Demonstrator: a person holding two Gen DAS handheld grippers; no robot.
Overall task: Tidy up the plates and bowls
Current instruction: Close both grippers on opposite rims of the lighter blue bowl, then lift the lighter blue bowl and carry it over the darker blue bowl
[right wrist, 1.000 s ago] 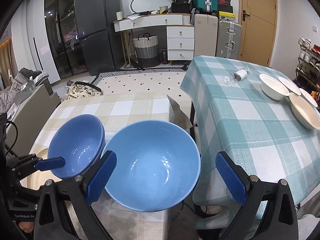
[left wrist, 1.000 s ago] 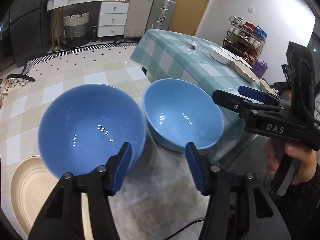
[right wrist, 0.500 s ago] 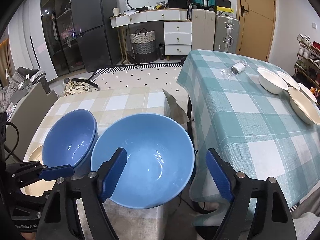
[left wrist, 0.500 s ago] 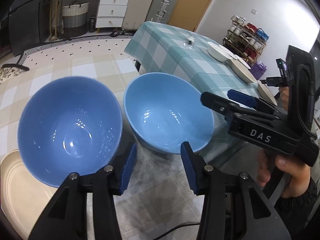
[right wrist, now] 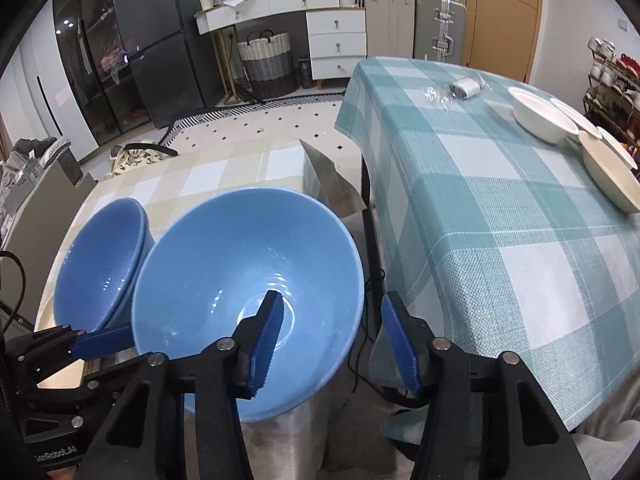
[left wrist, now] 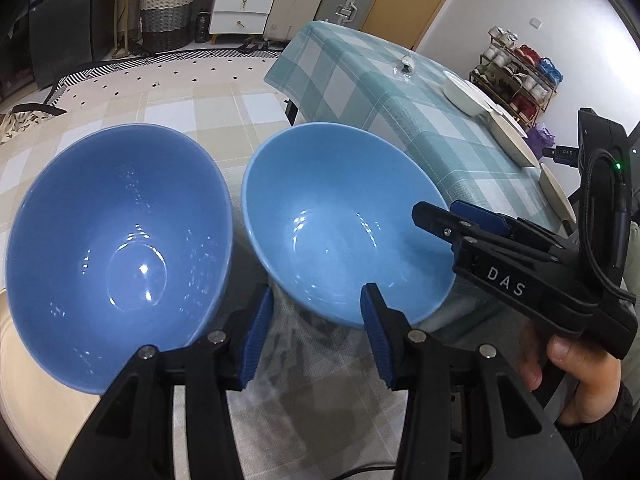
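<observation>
Right gripper closing over light blue bowl
Its jaws are straddling the 4 o'clock rim, narrowing, not yet pressing; left gripper jaws are standing half-open, empty.

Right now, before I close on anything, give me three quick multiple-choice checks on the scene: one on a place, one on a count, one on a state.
1. The darker blue bowl sits on:
A) a cream plate
B) the teal cloth
C) the floor

2. Blue bowls in view:
A) one
B) two
C) four

3. The right tool is:
A) clamped on a white dish
B) astride the lighter blue bowl's rim, not pinching it
C) pointed at the ceiling

Answers:
1 A: the plate's edge shows beneath that bowl.
2 B: only the darker and the lighter bowl, side by side.
3 B: its jaws have just been closing, with one finger inside the bowl and one outside, and a gap shows on both sides of the rim.
</observation>
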